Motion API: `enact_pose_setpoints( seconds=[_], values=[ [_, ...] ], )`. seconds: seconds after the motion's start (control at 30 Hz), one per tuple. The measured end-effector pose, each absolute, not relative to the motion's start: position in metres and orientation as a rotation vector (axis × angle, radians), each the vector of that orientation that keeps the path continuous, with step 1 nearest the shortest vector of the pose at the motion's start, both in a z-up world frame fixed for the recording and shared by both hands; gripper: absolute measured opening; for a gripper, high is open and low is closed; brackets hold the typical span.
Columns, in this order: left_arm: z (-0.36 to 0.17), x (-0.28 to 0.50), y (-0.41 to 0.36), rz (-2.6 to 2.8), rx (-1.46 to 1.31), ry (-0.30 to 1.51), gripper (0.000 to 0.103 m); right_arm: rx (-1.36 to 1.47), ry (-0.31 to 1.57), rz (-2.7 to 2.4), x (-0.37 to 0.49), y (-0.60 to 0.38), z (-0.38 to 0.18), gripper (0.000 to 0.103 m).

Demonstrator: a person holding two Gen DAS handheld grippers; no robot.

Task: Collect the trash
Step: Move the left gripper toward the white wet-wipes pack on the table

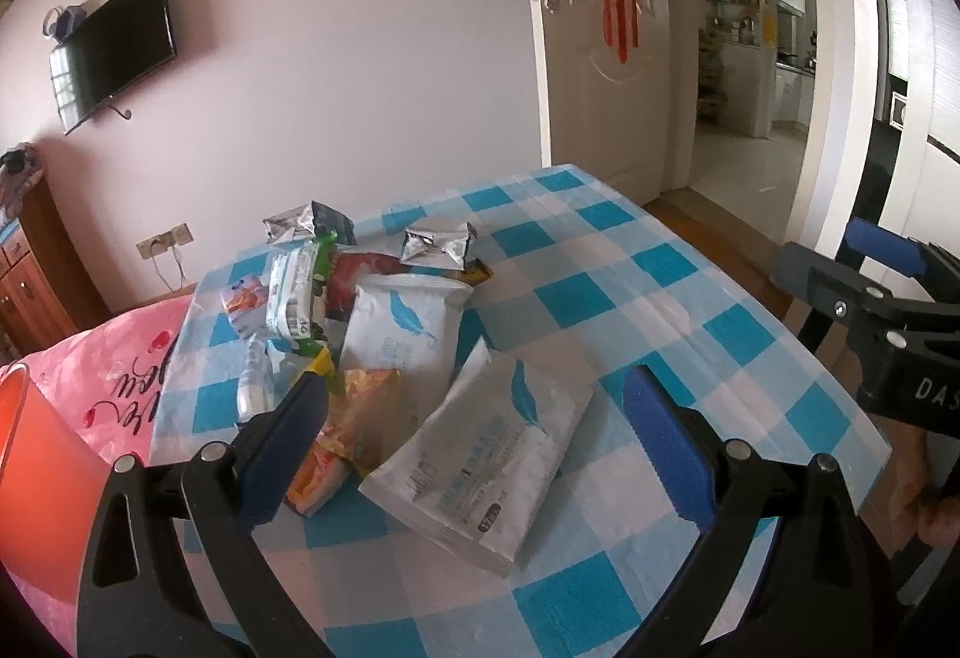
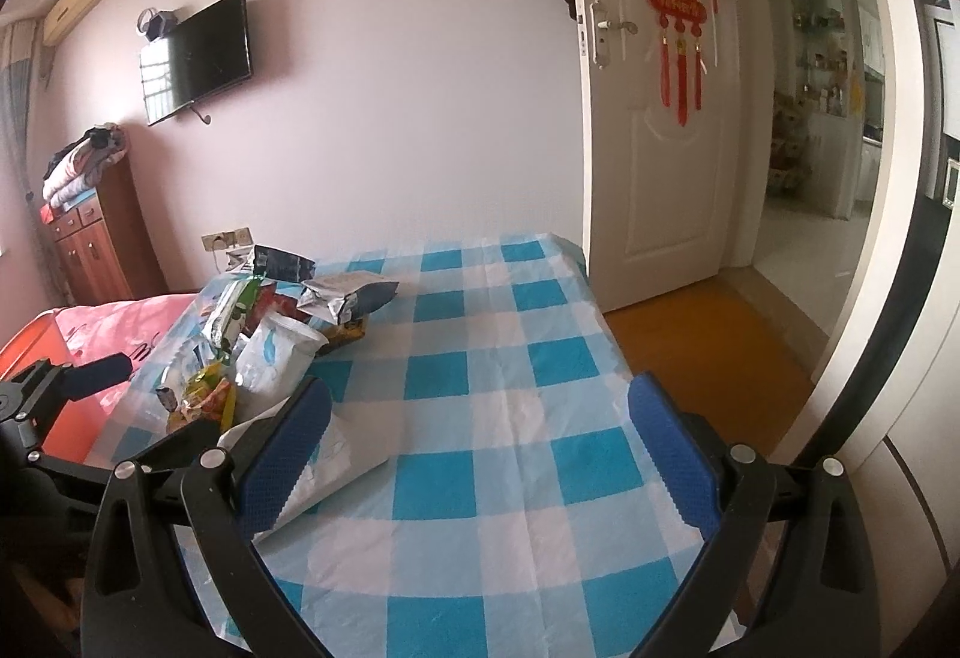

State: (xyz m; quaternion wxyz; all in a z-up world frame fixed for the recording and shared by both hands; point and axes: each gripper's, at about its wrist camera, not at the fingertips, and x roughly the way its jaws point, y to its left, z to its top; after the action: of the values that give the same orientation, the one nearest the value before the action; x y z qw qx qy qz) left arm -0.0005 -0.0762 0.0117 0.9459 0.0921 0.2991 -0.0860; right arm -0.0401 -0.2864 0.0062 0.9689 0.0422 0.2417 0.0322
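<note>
- Two hand-held grippers hung above the bench (image 1: 660,310), which wore a blue-and-white checked cloth; neither touched anything.
- Left hand-held gripper (image 1: 477,406) had its blue pads spread wide, empty, above a white wipes packet with a blue feather print (image 1: 480,454) lying flat near the bench's front edge.
- Right hand-held gripper (image 2: 480,418) was likewise spread and empty, over bare cloth just right of the trash.
- Trash lay heaped on the bench's left side: a second feather-print packet (image 1: 399,328), an orange snack wrapper (image 1: 342,430), a green-and-white packet (image 1: 297,292), a small white bottle (image 1: 252,382) and two crumpled silver foil bags (image 1: 438,244) further back.
- An orange bin (image 1: 36,478) stood at the far left, beside a pink bedcover (image 1: 120,370).
</note>
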Motion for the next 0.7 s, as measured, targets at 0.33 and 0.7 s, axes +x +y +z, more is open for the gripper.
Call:
enact_pose_setpoints(
  seconds=[0.33,0.7],
  values=[
    [-0.022,0.007,-0.080,-0.301,0.247,0.708,0.099,0.116,0.511,0.105,-0.035,-0.289,-0.006,0.098],
    [-0.049,0.026,-0.082,-0.329,0.375,0.760,0.099,0.118,0.658,0.174,-0.017,-0.283,-0.033,0.098]
  ],
)
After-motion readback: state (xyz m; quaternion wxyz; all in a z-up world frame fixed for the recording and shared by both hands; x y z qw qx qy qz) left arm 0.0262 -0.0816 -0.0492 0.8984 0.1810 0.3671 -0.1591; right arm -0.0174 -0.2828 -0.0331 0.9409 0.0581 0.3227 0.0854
